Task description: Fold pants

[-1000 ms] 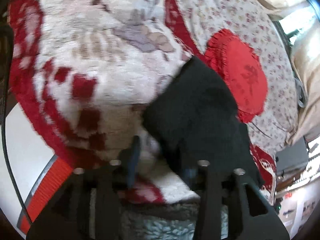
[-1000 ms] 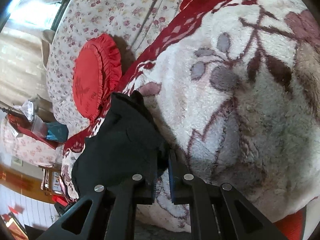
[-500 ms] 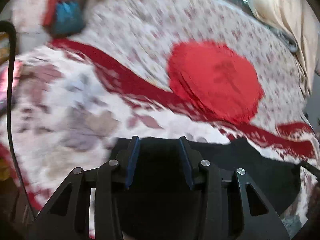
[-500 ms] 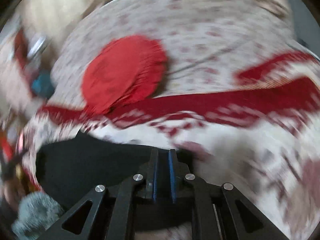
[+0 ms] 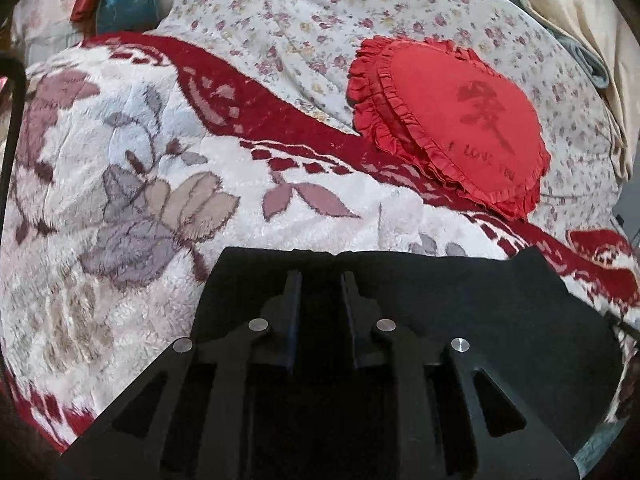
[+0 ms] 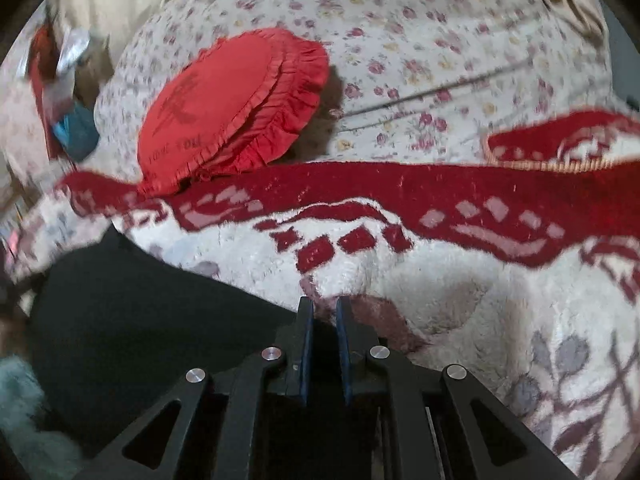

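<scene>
The black pants lie flat on the fluffy red-and-white blanket, a straight edge facing away from me. My left gripper sits over the pants near that edge, jaws apart with nothing between them. In the right wrist view the pants spread to the left. My right gripper is at the pants' right edge over the blanket, jaws slightly apart, with no cloth seen between the tips.
A round red frilled cushion lies beyond the pants on a floral bedsheet; it also shows in the right wrist view. A blue bag is at the far left. A black cable runs down the left edge.
Both grippers swung round and the pants went from a bunched heap to lying flat. The left jaws narrowed a little. The right jaws, shut on the pants before, opened slightly.
</scene>
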Motion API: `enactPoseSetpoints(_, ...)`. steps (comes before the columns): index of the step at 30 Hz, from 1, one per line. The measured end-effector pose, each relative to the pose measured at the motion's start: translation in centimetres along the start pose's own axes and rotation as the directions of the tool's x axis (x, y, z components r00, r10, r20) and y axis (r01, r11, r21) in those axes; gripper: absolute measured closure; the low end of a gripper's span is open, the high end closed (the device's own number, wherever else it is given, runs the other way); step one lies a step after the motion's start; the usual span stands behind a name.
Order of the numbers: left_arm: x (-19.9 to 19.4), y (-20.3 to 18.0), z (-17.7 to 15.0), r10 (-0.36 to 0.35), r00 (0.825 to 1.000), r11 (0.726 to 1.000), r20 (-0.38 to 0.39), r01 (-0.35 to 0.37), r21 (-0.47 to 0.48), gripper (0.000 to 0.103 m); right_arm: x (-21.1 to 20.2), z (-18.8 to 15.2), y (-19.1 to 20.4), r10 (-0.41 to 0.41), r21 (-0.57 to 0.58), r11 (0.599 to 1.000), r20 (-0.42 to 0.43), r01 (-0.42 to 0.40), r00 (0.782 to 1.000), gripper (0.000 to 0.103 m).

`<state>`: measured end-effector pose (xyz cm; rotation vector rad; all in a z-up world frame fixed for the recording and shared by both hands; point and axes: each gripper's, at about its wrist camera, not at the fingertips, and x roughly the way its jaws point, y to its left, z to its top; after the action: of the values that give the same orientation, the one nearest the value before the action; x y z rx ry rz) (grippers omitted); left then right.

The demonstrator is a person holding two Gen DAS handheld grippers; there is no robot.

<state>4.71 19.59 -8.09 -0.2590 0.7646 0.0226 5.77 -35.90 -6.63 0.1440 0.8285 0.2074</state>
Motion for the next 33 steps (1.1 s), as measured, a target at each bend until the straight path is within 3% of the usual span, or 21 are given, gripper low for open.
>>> enactPoseSetpoints(3, 0.0, 0.2, 0.1, -0.014, 1.000, 1.000, -0.009, 0.014, -0.016, 0.083, -2.7, 0.3, 0.8, -0.011, -0.015, 1.000, 0.068, 0.012, 0.998, 0.094)
enactPoseSetpoints(5, 0.1, 0.5, 0.1, -0.028, 1.000, 0.999, -0.012, 0.027, -0.042, 0.083, -4.3, -0.1, 1.7, 0.030, -0.050, 0.998, 0.111, -0.025, 0.993, 0.094)
enactPoseSetpoints(7, 0.1, 0.4, 0.1, -0.022, 1.000, 0.999, -0.013, 0.022, -0.044, 0.083, -4.1, -1.0, 2.4, 0.044, -0.092, 0.995, 0.085, -0.036, 0.995, 0.094)
enactPoseSetpoints(10, 0.2, 0.1, 0.0, -0.011, 1.000, 1.000, -0.008, 0.010, -0.028, 0.083, -1.7, -2.8, 1.3, -0.020, -0.100, 0.995, -0.018, 0.018, 1.000, 0.094)
enactPoseSetpoints(11, 0.2, 0.2, 0.0, -0.010, 1.000, 1.000, -0.007, 0.009, -0.027, 0.083, -2.0, -3.1, 0.6, 0.005, -0.071, 0.997, 0.019, -0.004, 1.000, 0.095)
enactPoseSetpoints(14, 0.2, 0.2, -0.1, -0.012, 1.000, 0.999, -0.005, 0.011, -0.030, 0.083, -2.8, -2.8, -0.3, 0.017, 0.017, 1.000, 0.023, -0.017, 1.000, 0.094)
enactPoseSetpoints(16, 0.2, 0.2, -0.2, -0.009, 1.000, 0.999, 0.004, 0.009, -0.033, 0.083, -4.1, -2.7, 1.0, -0.001, -0.017, 1.000, 0.055, 0.002, 0.998, 0.094)
enactPoseSetpoints(18, 0.2, 0.1, -0.4, -0.004, 1.000, 0.999, 0.014, 0.004, -0.032, 0.083, -5.2, -2.9, 2.2, 0.042, -0.052, 0.998, 0.076, -0.038, 0.996, 0.093)
enactPoseSetpoints(20, 0.2, 0.1, -0.5, 0.001, 1.000, 0.999, 0.021, 0.000, -0.034, 0.083, -5.2, -3.9, 3.3, 0.081, -0.113, 0.991, 0.044, -0.076, 0.996, 0.093)
enactPoseSetpoints(22, 0.3, 0.1, -0.4, 0.003, 1.000, 0.999, 0.022, -0.002, -0.035, 0.083, -3.5, -5.1, 2.9, 0.027, -0.137, 0.990, -0.016, -0.029, 0.999, 0.094)
enactPoseSetpoints(26, 0.3, 0.1, -0.5, 0.000, 1.000, 0.999, 0.029, 0.001, -0.032, 0.083, -3.9, -4.7, 1.4, 0.073, 0.000, 0.997, -0.011, -0.073, 0.997, 0.096)
enactPoseSetpoints(29, 0.3, 0.1, -0.6, 0.001, 0.999, 0.999, 0.039, 0.000, -0.035, 0.083, -5.4, -4.3, 2.5, 0.089, -0.010, 0.996, 0.041, -0.088, 0.995, 0.092)
enactPoseSetpoints(33, 0.3, 0.2, -0.6, 0.000, 0.999, 0.999, 0.040, 0.002, -0.034, 0.083, -3.6, -5.5, 1.9, 0.014, -0.044, 0.999, -0.029, -0.016, 0.999, 0.090)
